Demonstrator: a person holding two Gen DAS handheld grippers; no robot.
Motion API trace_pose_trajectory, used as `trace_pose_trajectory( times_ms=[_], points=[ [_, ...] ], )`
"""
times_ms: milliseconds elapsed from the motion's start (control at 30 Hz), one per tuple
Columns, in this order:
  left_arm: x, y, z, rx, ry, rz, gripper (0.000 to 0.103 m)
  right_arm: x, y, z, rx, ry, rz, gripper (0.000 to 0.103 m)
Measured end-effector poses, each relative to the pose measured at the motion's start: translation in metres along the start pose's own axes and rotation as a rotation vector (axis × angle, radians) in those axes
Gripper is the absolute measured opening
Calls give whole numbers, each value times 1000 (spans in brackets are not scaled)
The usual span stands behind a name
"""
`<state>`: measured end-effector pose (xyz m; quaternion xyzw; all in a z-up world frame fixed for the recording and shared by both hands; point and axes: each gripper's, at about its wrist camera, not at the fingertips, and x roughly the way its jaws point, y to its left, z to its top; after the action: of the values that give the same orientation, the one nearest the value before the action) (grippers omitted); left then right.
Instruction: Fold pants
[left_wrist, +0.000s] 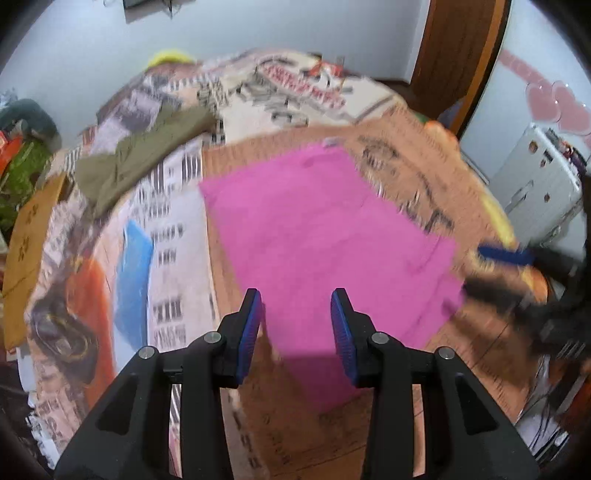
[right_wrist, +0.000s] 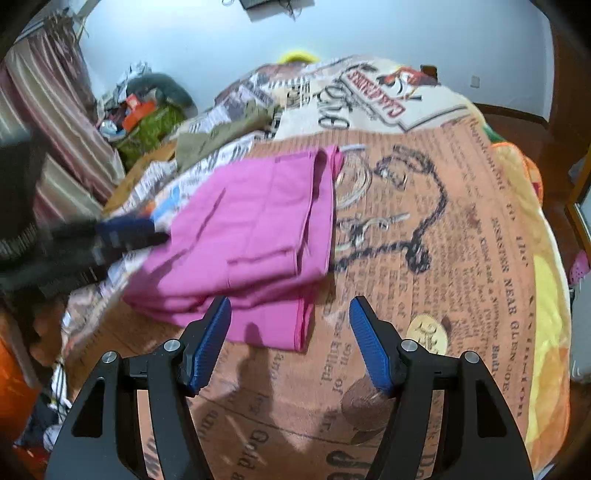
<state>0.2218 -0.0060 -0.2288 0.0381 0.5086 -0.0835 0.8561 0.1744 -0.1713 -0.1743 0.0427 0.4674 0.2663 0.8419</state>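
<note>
The pink pants (left_wrist: 321, 236) lie folded flat on the printed blanket (left_wrist: 413, 166) that covers the bed. In the right wrist view the pink pants (right_wrist: 255, 236) show several stacked layers. My left gripper (left_wrist: 297, 325) is open and empty, just above the near edge of the pants. My right gripper (right_wrist: 290, 339) is open and empty, over the near right corner of the pants. The right gripper appears blurred in the left wrist view (left_wrist: 506, 254), at the pants' right edge. The left gripper appears blurred in the right wrist view (right_wrist: 125, 232), at their left edge.
Olive-green clothes (left_wrist: 144, 151) lie on the far left of the bed. A clutter pile (right_wrist: 147, 107) sits by the wall beyond it, next to striped curtains (right_wrist: 55, 110). A white appliance (left_wrist: 535, 177) stands at the right. The bed's right edge (right_wrist: 546, 258) drops off.
</note>
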Motion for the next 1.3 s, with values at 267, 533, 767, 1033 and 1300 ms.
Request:
trace_pose_trajectory(
  times_ms=[267,533,767,1033,1300],
  points=[
    [-3,8,-8,-28,-43,55,48,20,2,17,16,-9,-16,63],
    [6,56,51,-62,-84,140,50,37,-13,7,80,57,2,63],
    [48,90,102,-91,-59,189,53,24,-18,16,87,24,-6,63],
    [106,98,127,-58,19,223,53,22,-27,27,92,6,-29,63],
    [127,100,112,-24,86,248,65,19,-28,32,70,-2,-48,63]
  ],
)
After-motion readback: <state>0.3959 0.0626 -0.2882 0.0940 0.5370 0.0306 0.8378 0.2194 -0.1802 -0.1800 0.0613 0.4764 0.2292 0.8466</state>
